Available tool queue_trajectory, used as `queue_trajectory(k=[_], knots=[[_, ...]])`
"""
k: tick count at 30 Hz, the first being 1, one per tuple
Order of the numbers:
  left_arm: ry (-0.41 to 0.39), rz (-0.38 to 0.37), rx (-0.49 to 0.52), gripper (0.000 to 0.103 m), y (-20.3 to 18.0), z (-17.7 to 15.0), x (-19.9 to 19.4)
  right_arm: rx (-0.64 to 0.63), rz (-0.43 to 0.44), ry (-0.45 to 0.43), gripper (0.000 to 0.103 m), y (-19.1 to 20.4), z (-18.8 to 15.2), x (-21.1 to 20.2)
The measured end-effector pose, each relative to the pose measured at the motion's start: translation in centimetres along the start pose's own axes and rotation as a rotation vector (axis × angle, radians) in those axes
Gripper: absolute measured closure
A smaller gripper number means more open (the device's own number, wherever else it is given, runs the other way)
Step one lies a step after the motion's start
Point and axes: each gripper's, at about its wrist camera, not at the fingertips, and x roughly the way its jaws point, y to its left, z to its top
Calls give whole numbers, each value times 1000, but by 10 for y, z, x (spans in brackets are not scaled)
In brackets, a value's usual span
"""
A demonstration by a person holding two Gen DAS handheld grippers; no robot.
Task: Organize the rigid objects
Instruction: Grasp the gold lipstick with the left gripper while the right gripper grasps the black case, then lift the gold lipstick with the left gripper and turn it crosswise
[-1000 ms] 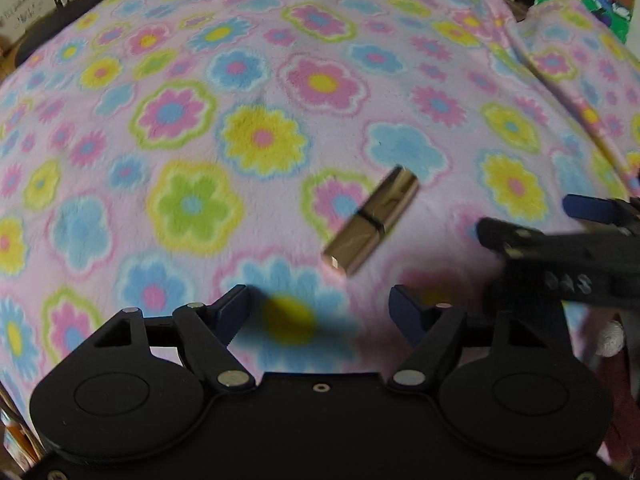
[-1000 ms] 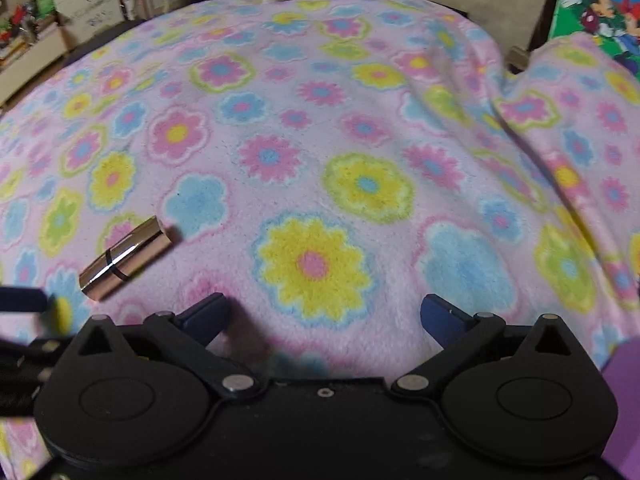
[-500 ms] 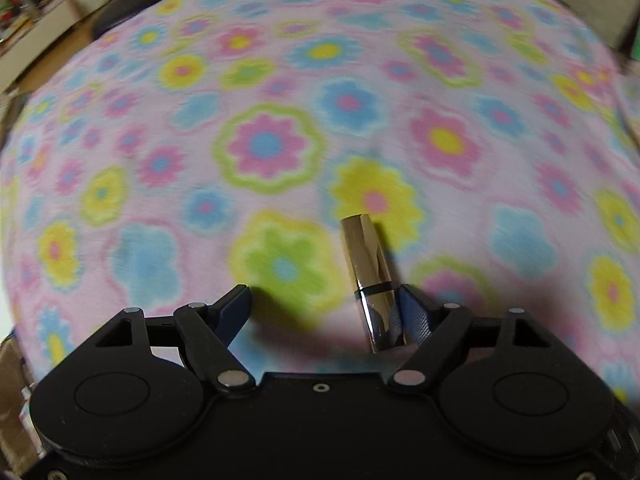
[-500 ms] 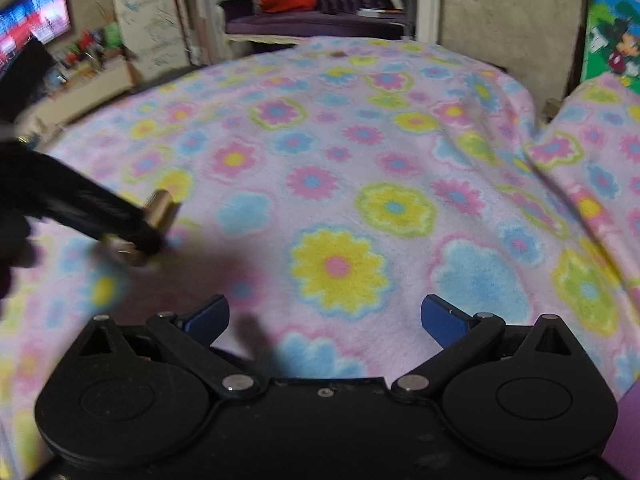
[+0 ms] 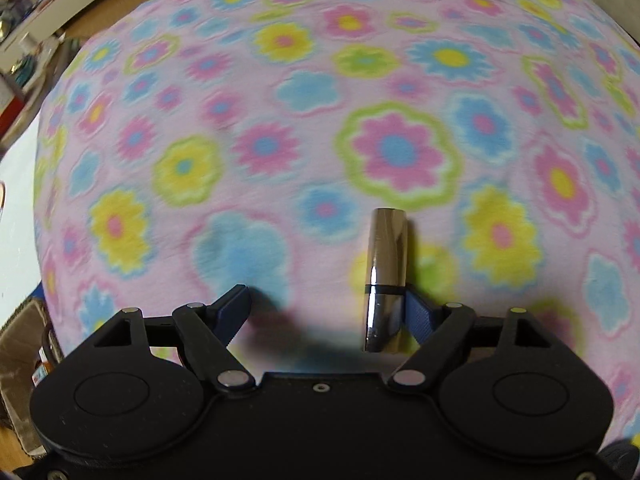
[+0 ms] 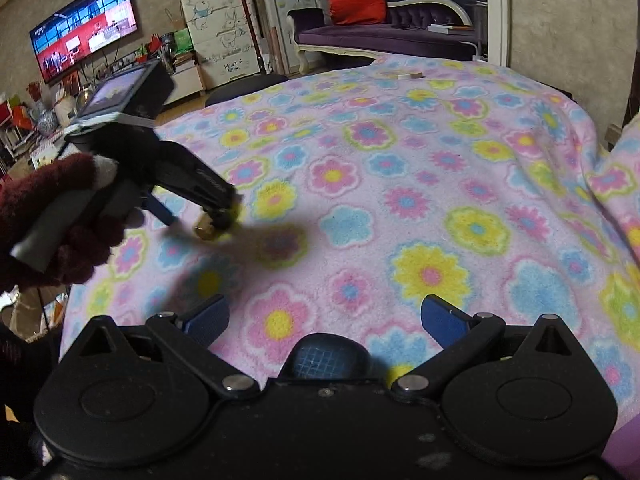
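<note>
A shiny metallic lipstick tube (image 5: 386,276) lies lengthwise between the fingers of my left gripper (image 5: 326,300), right against the right-hand blue pad (image 5: 416,316). The left-hand pad stands well away from it. The jaws are opening and do not clamp the tube. In the right wrist view the left gripper (image 6: 196,214) points steeply down at the tube (image 6: 206,231) on the flowered pink blanket (image 6: 400,200), held by a hand in a dark red fuzzy sleeve (image 6: 52,220). My right gripper (image 6: 326,312) hovers open over the blanket, nothing between its fingers.
The blanket (image 5: 400,152) covers a wide bed. A small flat object (image 6: 410,76) lies at its far edge. Beyond are a purple sofa (image 6: 380,36), white drawers (image 6: 216,32) and a lit TV (image 6: 84,28). A basket (image 5: 20,340) sits off the bed's left side.
My left gripper has swung over the tube and rolled, so the tube now sits between its fingers beside the right pad. The right gripper has tilted up, showing more of the room.
</note>
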Motion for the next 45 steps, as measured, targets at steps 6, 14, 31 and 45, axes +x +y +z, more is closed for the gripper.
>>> queue_trajectory(k=[6,14,31,45], knots=[[-35,-97,4,16,31,-9,-1,-16,-72,106,0,16,4,35],[-43,-112,48,19,33,-12,-4,-133,-260,319,3,48,9,28],[-50,-173,462,87,48,-1,-7,99,-220,419,52,65,92,95],[12,-338,368,32,57,11,0,189,-303,458,46,77,97,140]])
